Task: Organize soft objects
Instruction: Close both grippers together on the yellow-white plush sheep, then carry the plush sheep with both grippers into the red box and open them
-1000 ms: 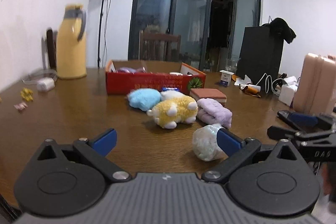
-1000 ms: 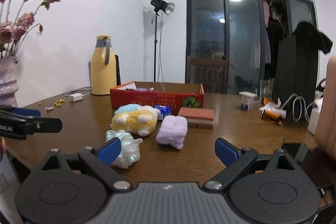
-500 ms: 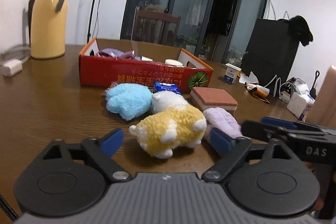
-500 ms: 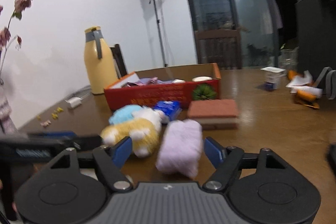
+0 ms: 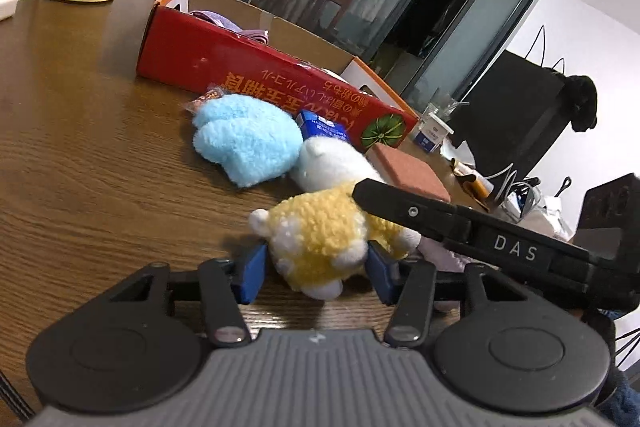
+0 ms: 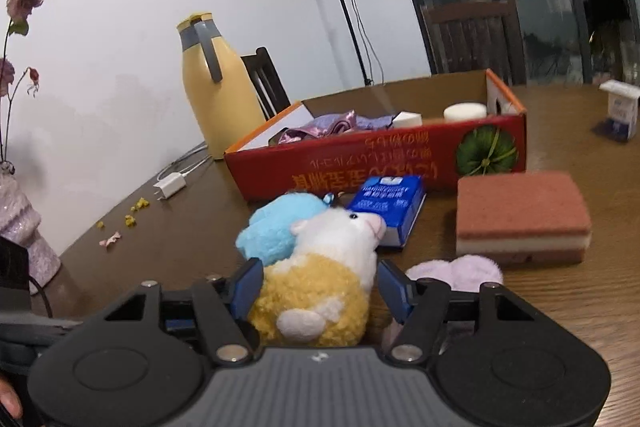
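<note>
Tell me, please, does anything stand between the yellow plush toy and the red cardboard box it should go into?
Yes. Between the yellow plush toy and the red cardboard box lie a light blue plush and a blue packet, both on the table; lifting over them should clear the way.

On my feed the brown wooden table (image 6: 580, 311) carried a red cardboard box (image 6: 360, 163), a yellow jug (image 6: 216, 91), a white charger (image 6: 170, 184), a blue packet (image 6: 394, 207), a layered brown sponge (image 6: 520, 215), and blue (image 5: 244, 139), yellow-and-white (image 6: 320, 283) and lilac (image 6: 456, 273) plush toys.
</note>
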A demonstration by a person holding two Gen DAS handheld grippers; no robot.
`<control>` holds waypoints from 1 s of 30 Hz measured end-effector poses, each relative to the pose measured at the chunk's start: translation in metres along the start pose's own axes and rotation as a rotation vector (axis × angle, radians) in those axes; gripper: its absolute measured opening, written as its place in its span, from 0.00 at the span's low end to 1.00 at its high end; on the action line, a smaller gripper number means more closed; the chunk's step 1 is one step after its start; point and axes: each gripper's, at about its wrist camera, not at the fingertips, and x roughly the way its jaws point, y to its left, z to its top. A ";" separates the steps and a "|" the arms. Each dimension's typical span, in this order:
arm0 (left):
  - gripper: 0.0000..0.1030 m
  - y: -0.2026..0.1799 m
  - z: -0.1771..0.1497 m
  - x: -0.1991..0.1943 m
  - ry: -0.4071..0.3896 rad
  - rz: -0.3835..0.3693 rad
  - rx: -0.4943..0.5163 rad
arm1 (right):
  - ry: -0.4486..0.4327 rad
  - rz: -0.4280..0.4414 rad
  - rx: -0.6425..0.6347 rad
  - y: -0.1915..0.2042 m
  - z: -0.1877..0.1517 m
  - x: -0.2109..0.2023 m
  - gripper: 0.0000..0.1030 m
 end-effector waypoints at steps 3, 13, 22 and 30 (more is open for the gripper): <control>0.49 0.002 0.001 0.001 0.001 -0.017 -0.015 | 0.006 0.018 0.029 -0.003 -0.002 0.000 0.61; 0.47 -0.024 0.005 -0.039 -0.084 -0.037 0.056 | -0.073 0.048 0.027 0.019 0.006 -0.041 0.54; 0.47 -0.064 -0.012 -0.093 -0.136 -0.081 0.128 | -0.166 0.054 0.022 0.045 -0.004 -0.114 0.54; 0.47 -0.091 -0.010 -0.098 -0.145 -0.101 0.160 | -0.208 0.032 0.056 0.041 -0.002 -0.147 0.53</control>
